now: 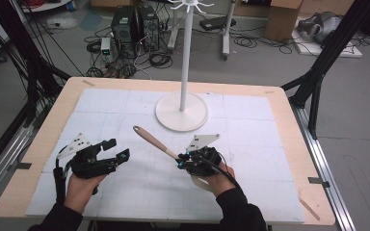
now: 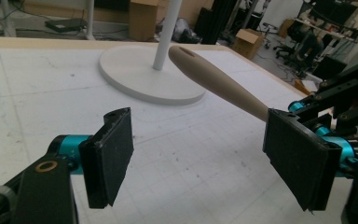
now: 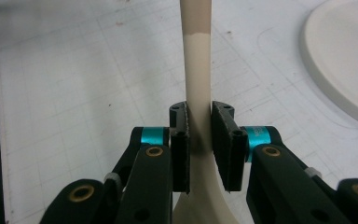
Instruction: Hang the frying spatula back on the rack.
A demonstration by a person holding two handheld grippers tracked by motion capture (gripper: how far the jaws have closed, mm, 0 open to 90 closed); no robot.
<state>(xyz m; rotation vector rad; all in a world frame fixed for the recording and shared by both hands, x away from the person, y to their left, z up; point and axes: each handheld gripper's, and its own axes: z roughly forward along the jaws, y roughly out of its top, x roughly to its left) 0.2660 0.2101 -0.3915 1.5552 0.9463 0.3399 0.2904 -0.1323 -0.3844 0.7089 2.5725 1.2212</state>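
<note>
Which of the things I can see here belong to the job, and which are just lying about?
In the job:
- beige utensil with a wooden handle, clamped in the right hand-held gripper
- white hook stand with a round base
- left hand-held gripper, open and empty

Lying about:
- black computer towers on the floor
- cardboard box

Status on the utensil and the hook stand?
Done: the right claw is clamped on the neck of the beige utensil with a wooden handle, lifted off the white mat. In hand: handle end, with its hole, points toward the white hook stand. Left: probably hanging it up top. The left claw is open.
</note>
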